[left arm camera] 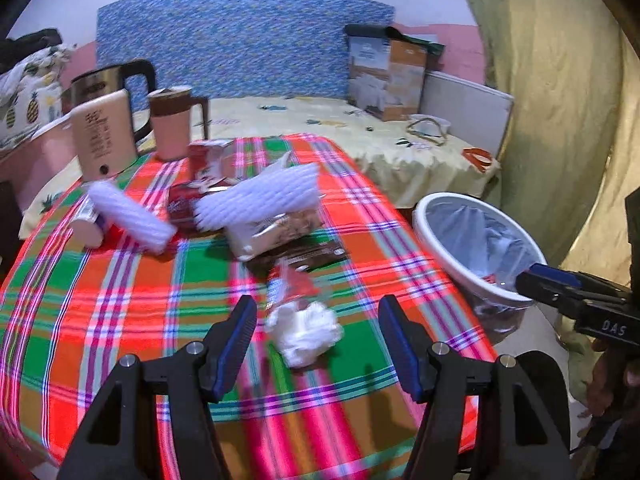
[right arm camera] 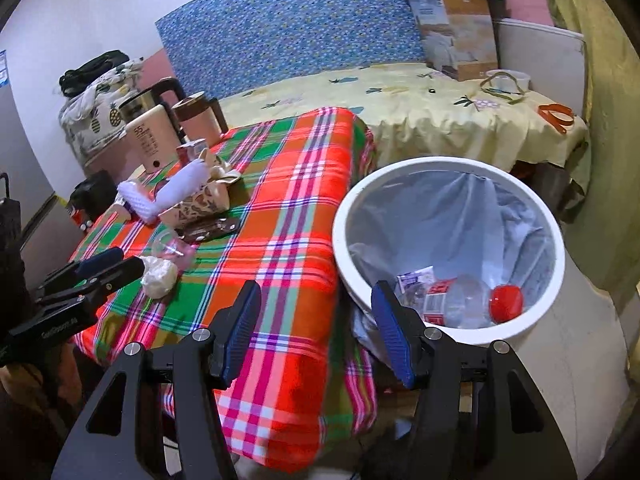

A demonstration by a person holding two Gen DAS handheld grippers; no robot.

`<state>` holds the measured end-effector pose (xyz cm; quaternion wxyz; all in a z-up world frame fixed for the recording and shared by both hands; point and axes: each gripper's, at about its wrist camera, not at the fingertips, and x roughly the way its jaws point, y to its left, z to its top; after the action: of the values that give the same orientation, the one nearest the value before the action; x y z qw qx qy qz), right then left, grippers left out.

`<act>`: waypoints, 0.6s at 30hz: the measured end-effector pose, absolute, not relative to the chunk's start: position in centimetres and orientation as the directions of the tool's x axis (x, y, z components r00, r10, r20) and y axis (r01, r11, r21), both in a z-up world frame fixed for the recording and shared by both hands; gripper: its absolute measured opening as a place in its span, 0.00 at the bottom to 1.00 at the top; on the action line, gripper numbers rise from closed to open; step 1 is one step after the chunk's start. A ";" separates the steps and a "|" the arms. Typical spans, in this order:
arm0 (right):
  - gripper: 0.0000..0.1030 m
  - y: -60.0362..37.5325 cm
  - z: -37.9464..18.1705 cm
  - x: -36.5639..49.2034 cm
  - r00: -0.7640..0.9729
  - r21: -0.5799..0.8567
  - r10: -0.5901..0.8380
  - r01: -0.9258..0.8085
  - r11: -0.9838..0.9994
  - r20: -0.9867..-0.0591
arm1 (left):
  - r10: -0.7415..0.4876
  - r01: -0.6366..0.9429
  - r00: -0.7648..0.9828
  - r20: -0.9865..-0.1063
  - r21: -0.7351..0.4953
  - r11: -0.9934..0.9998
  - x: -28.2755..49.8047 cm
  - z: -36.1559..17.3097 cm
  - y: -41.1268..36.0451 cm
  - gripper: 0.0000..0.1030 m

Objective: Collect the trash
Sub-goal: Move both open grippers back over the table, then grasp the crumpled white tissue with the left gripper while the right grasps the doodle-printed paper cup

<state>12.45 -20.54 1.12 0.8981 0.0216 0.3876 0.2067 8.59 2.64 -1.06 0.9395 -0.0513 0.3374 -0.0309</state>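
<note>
L gripper [left arm camera: 318, 344] wide over tissue wad [left arm camera: 306, 332]; R gripper [right arm camera: 316, 332] wide, empty. Bin [right arm camera: 552, 320] has some trash; wrappers [left arm camera: 280, 236] etc. left.

Left tool [left arm camera: 318, 340] jaws wide, empty, angled down — right tool [right arm camera: 316, 322] likewise, nothing gripped.

Your left gripper [left arm camera: 318, 344] had bare plaid cloth [left arm camera: 120, 300] on both sides of the tissue wad [left arm camera: 306, 334], open all the way to the near edge. Farther back, foam sleeves [left arm camera: 256, 198], a box [left arm camera: 276, 230] and wrappers crowded the middle, kettles [left arm camera: 104, 136] walling the far left corner. To your right, the bin [right arm camera: 340, 216] mouth stood open, hard against the table's edge.
</note>
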 end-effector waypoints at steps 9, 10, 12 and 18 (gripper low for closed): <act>0.57 -19.3 1.2 12.7 0.600 0.200 0.408 -0.383 0.902 -0.688 | -0.109 0.014 0.743 -0.660 -0.148 0.989 9.1 -2.9 3.1 0.63; 0.57 -19.1 1.1 12.8 0.598 0.200 0.408 -0.385 0.901 -0.689 | -0.110 0.013 0.739 -0.665 -0.149 0.989 9.2 -3.2 2.9 0.63; 0.57 -18.9 1.0 12.9 0.594 0.199 0.410 -0.388 0.900 -0.693 | -0.111 0.010 0.730 -0.675 -0.152 0.988 9.5 -3.7 2.7 0.63; 0.57 -18.2 1.0 13.1 0.584 0.204 0.419 -0.399 0.894 -0.695 | -0.111 -0.004 0.711 -0.694 -0.161 0.987 9.8 -4.7 3.1 0.38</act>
<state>13.13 -18.24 1.00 0.8899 0.0130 0.3937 0.2299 9.77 3.10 -4.72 0.9219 -0.0756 0.3787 -0.0290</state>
